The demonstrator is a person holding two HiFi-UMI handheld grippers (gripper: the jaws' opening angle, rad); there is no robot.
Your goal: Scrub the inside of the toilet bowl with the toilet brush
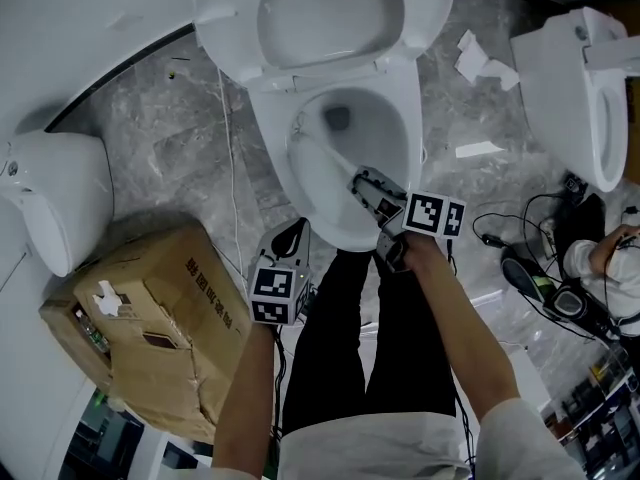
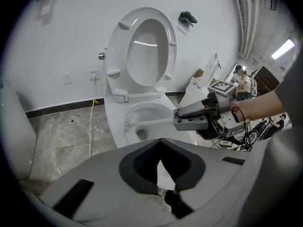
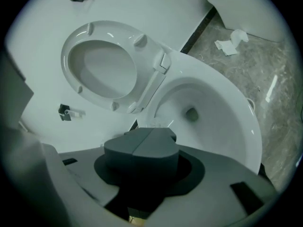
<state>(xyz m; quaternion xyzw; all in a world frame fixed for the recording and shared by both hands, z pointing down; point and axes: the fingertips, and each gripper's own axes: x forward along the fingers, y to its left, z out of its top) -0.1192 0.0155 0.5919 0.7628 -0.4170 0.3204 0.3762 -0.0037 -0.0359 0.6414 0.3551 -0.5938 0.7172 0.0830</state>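
The right gripper (image 1: 372,190) has its jaws clamped on the handle of the toilet brush (image 1: 322,151). In the right gripper view the two dark pads (image 3: 142,148) sit pressed together along a seam and cover the handle itself. From those jaws the white brush runs forward and down into the toilet bowl (image 1: 408,118). Its head lies against the inner wall on the side away from the right jaws, short of the drain opening (image 1: 337,118) at the bottom. Apart from the brush the bowl looks bare and white, though any water in it is hard to make out. Beyond the jaws the seat (image 1: 420,8) stands raised against the wall. The left gripper (image 1: 292,236) hangs outside the bowl, just beside its near rim, with its jaws closed tip to tip and nothing between them. Ahead of its jaws in the left gripper view are the bowl and the brush handle held by the right gripper. Off to the outer side of the left jaws sits a cardboard box (image 1: 160,318) with crumpled white paper (image 1: 106,298) on top.
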